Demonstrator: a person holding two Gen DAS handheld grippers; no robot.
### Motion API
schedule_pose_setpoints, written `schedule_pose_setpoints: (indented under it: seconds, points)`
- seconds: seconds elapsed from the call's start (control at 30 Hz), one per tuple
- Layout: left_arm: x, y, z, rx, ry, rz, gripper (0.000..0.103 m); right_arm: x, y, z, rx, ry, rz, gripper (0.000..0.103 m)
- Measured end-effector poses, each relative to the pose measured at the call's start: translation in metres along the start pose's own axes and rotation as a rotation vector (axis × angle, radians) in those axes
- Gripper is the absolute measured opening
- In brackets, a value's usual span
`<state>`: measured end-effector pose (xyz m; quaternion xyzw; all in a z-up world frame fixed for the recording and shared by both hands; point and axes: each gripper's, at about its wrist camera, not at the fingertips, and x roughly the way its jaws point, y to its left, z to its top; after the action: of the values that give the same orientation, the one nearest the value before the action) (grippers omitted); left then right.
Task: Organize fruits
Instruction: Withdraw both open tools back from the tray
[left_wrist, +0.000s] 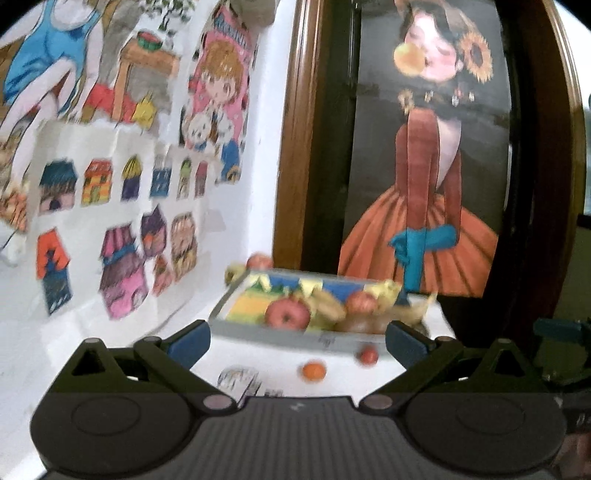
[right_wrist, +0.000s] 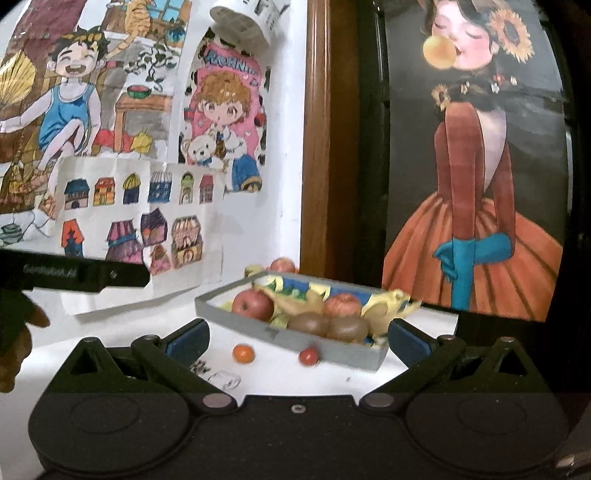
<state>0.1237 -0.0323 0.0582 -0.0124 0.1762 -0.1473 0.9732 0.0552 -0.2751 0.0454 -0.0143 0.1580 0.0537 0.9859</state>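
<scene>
A shallow grey tray (right_wrist: 236, 312) lined with a yellow-and-blue printed paper sits on a white table (right_wrist: 332, 380), and everything else is placed around it. Inside the tray, toward its left end, lies a red apple (right_wrist: 253, 305); two brown kiwis (right_wrist: 309, 325) rest side by side against its front wall, with a reddish-orange fruit (right_wrist: 342, 305) just behind them. In front of the tray, loose on the table, sit a small orange citrus (right_wrist: 243, 353) and a smaller red fruit (right_wrist: 308, 356), the red one nearly under the tray's front wall. Behind the tray's far left corner, another red fruit (right_wrist: 283, 264) and a pale yellow-green one (right_wrist: 254, 269) lie against the wall. The right gripper (right_wrist: 298, 338) is spread wide and holds nothing, short of the tray's front edge. The left gripper (left_wrist: 298, 339) is likewise spread wide and empty, the blurred tray (left_wrist: 258, 326) showing between its fingers.
</scene>
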Motion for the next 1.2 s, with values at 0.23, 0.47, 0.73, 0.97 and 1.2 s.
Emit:
schedule_pose_setpoints:
  seconds: [0.23,0.47,0.73,0.97,1.2]
  points:
    - [-0.004,0.017,-0.025,-0.002,0.093,0.036,0.103,0.009,0.014,-0.019,-0.011,0.098,-0.014,0.102]
    - [-0.002,0.019,-0.028,0.039,0.136,0.062,0.103,0.022,0.018,-0.029,-0.008,0.155,-0.004,0.102]
    - [0.011,0.012,-0.015,0.079,0.143,0.059,0.103,0.039,0.008,-0.027,0.015,0.166,-0.011,0.102]
    - [0.036,0.005,-0.005,0.075,0.151,0.055,0.103,0.056,-0.011,-0.023,0.072,0.152,-0.012,0.102]
    - [0.067,-0.002,-0.002,0.048,0.139,0.051,0.103,0.081,-0.03,-0.021,0.125,0.134,-0.021,0.102]
